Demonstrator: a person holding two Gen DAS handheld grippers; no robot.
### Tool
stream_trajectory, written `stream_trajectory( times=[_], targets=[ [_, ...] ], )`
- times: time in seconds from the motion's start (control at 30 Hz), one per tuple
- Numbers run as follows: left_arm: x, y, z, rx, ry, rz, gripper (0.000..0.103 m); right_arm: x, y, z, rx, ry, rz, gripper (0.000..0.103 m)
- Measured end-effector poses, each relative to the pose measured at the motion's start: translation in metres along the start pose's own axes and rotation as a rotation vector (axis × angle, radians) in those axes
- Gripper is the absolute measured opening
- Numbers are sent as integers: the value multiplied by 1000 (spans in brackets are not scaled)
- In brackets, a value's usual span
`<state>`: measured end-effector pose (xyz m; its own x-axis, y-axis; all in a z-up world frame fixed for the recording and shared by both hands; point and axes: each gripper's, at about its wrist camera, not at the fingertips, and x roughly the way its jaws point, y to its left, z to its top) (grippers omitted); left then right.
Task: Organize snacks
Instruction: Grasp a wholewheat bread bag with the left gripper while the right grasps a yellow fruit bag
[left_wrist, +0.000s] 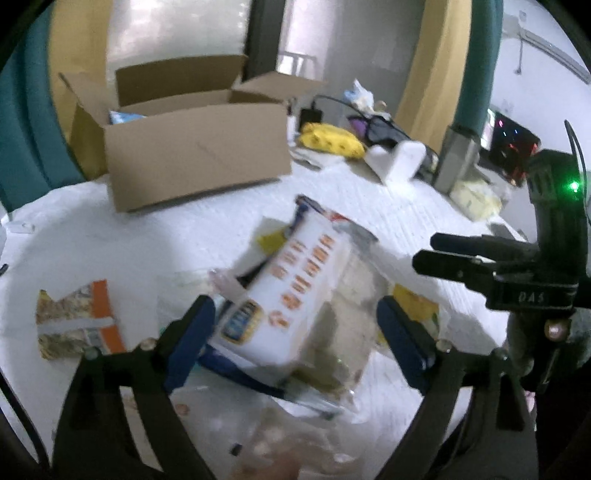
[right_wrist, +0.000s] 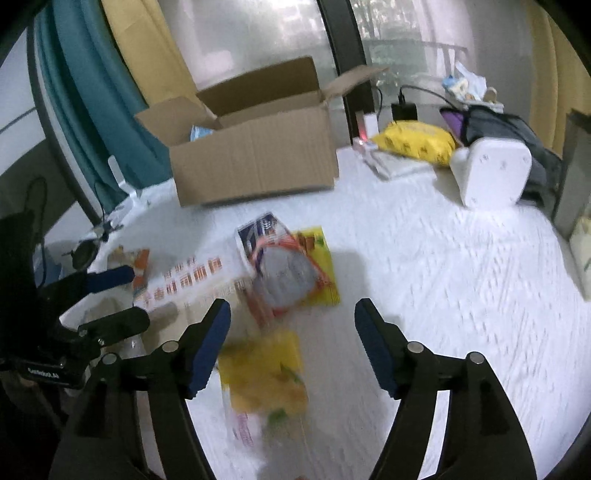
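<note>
My left gripper (left_wrist: 297, 314) stands open over a pile of snacks on the white cloth. A white pack with orange characters (left_wrist: 295, 288) lies between its blue pads, and neither pad presses on it. An orange-edged packet (left_wrist: 77, 321) lies to the left and a yellow packet (left_wrist: 417, 306) to the right. My right gripper (right_wrist: 291, 314) is open above a yellow packet (right_wrist: 266, 373). Further ahead a red-and-grey packet (right_wrist: 280, 269) rests on another yellow packet (right_wrist: 317, 266). The open cardboard box (left_wrist: 199, 155) (right_wrist: 255, 158) stands at the back, with something blue inside. Each gripper shows in the other's view: the right gripper (left_wrist: 424, 251), the left gripper (right_wrist: 136, 295).
Behind the snacks to the right lie a big yellow bag (right_wrist: 417, 142), a white plastic object (right_wrist: 491, 173), a black bag (right_wrist: 506, 125) and a plugged-in charger (right_wrist: 404, 109). Teal and yellow curtains hang by the window. Bare white cloth (right_wrist: 461, 295) stretches to the right.
</note>
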<state>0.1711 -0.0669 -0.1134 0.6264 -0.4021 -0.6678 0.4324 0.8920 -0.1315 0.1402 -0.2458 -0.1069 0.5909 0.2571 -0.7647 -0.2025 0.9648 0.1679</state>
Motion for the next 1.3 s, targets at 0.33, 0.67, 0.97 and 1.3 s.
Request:
stream_trajectory(
  times=[0.33,0.67,0.97,1.3],
  targets=[
    [11,-27,-10,109,66,20,93,15,14,-32,-106,129,41,81],
    [27,-54,-13,228,136,4,93,18,14,-45,-130,134,29,64],
    [40,-52,-5,205,161,-41,92,9,7,-40,-130,85,49,61],
    [16,-49,6,182,70,-76,80,-7,15,-26,-164,32,53,60]
  ],
)
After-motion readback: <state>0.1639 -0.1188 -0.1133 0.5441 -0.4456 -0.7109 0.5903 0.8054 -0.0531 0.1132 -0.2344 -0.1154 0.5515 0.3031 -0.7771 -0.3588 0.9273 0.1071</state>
